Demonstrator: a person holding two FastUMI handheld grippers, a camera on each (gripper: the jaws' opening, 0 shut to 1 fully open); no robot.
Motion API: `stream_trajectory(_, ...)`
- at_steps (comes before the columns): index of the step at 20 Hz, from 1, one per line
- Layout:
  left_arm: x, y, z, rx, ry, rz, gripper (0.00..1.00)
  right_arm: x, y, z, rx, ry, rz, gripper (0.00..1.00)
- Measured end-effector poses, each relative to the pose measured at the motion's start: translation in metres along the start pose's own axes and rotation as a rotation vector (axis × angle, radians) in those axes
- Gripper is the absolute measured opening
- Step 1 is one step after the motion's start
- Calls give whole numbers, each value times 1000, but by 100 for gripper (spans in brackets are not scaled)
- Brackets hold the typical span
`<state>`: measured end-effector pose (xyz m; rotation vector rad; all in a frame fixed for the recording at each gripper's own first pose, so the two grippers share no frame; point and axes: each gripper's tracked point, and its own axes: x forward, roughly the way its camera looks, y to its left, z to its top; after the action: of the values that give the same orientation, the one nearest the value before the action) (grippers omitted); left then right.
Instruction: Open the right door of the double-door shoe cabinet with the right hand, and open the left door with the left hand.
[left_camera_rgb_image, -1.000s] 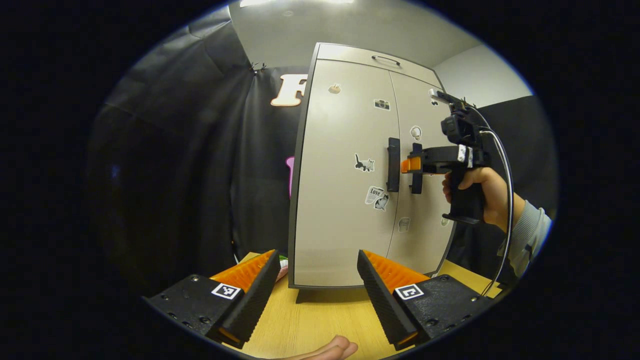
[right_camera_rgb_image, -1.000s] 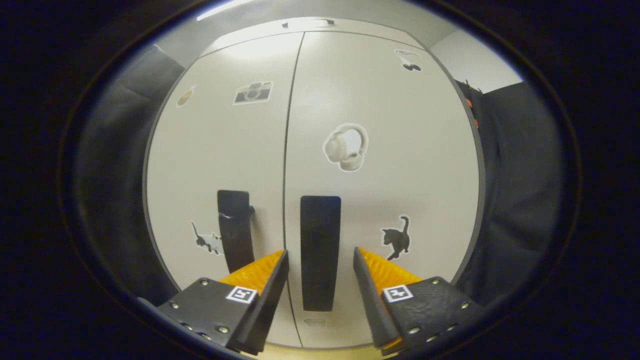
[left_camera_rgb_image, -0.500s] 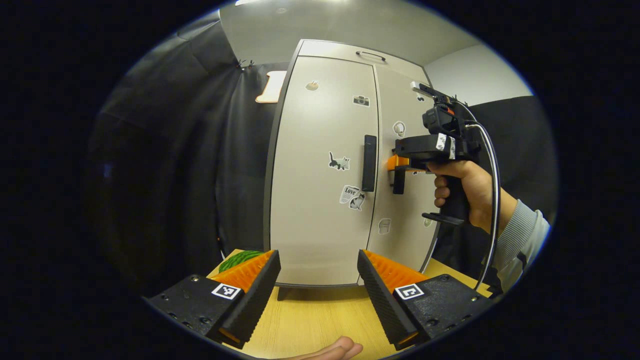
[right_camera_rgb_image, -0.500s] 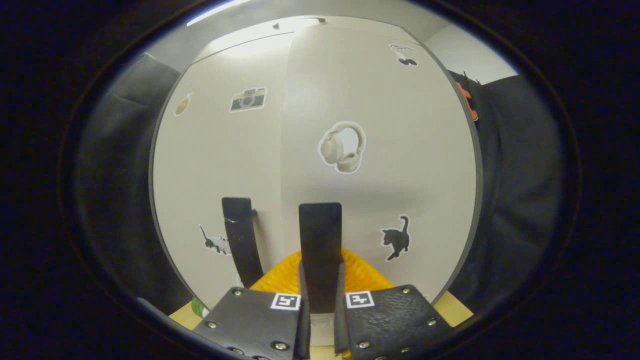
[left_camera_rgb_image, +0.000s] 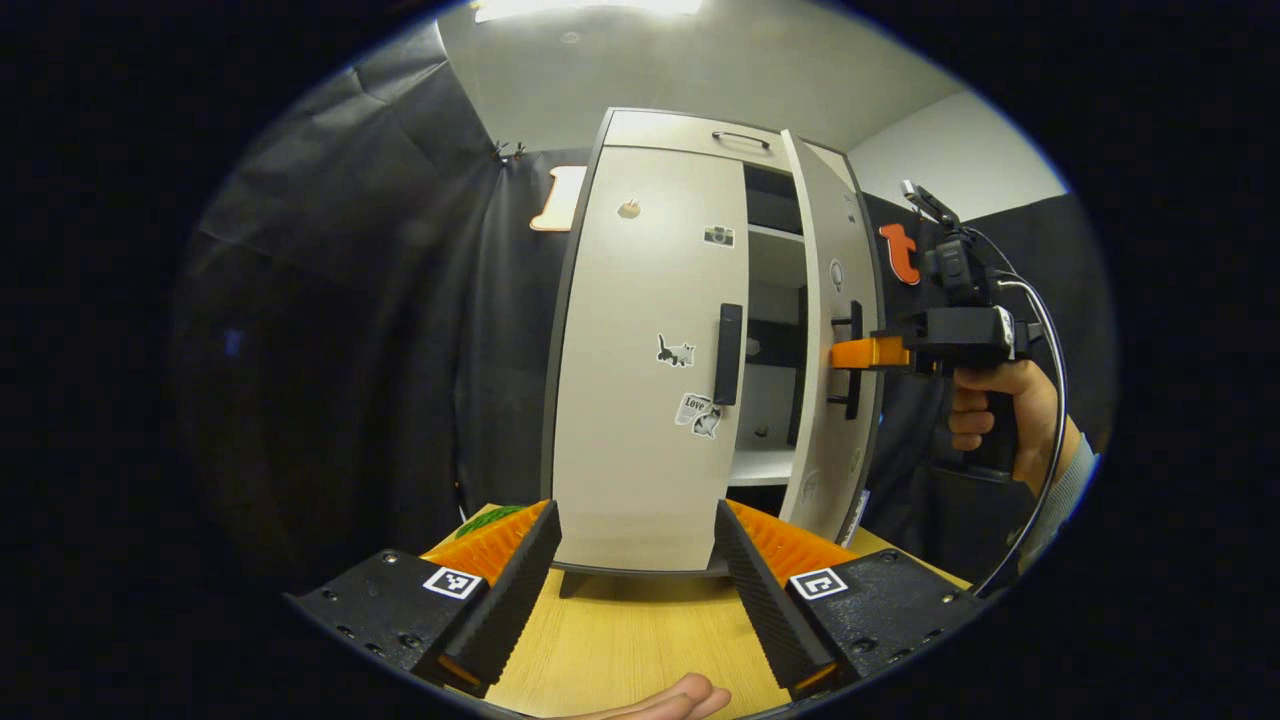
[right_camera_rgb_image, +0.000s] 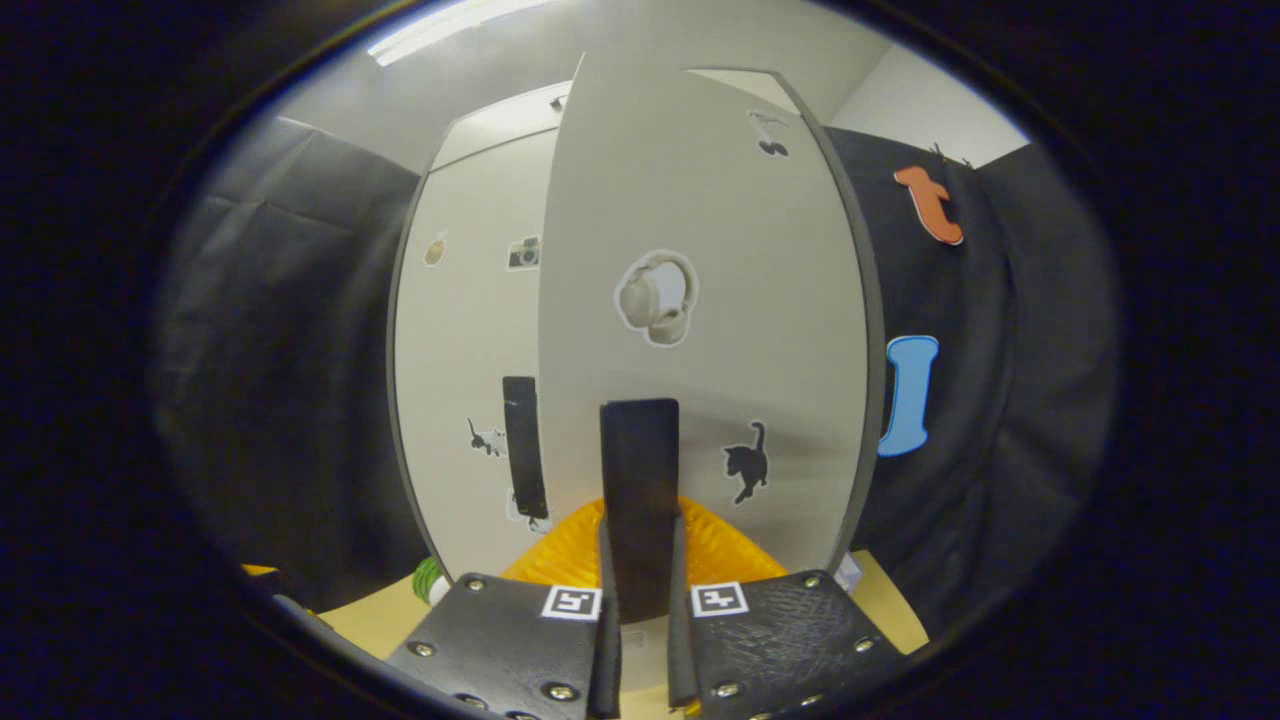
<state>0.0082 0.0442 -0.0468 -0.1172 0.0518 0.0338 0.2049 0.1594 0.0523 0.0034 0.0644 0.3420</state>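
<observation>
Left gripper (left_camera_rgb_image: 635, 570): fingers spread wide and holding nothing, poised low over the wooden tabletop (left_camera_rgb_image: 640, 640). Ahead of and above the fingertips stands the shoe cabinet (left_camera_rgb_image: 670, 130); its left door (left_camera_rgb_image: 640, 400) is shut, and the dark vertical left handle (left_camera_rgb_image: 728, 354) sits near that door's inner edge, up and slightly right of the right finger. Farther right, the right door (left_camera_rgb_image: 830, 300) is swung partly outward, exposing pale shelves (left_camera_rgb_image: 765, 465) inside. The right gripper (left_camera_rgb_image: 868, 352), gripped by a hand (left_camera_rgb_image: 985, 410), meets that door at its handle. In the right gripper view, the right gripper (right_camera_rgb_image: 640, 640) has its fingers drawn narrow and pressed on both sides of the right handle (right_camera_rgb_image: 640, 500), which rises straight up between them; the left handle (right_camera_rgb_image: 524, 445) lies just left of the fingers. Handling judgement: the doors appear to be rigid, light panels turning on hinges at the outer edges, so a pull should follow an arc. Each handle is a stiff, slim bar standing off the panel, best pinched across its width near mid-height; its smooth surface could slip under a slack grip.
</observation>
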Motion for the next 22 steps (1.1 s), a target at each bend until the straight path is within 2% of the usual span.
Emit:
stream_trajectory(6,-23,-16,15,9,-48,-1,96,-46,-44,7,-8,1,-6,18)
stream_trajectory(10,-28,-32,16,20,-55,-25,96,-61,-63,9,2,3,-5,18)
stream_trajectory(11,-27,-36,14,23,-48,-35,92,-62,-66,9,4,3,-4,18)
stream_trajectory(13,-27,-37,10,21,-36,-41,96,-65,-72,9,15,2,-3,18)
stream_trajectory(15,-25,-32,9,10,-34,-33,93,-68,-78,9,16,-7,-8,18)
stream_trajectory(19,-23,-21,9,12,-38,-18,96,-79,-104,11,33,-20,-42,17)
stream_trajectory(22,-23,-18,7,10,-38,-17,96,-81,-143,13,69,-38,-105,17)
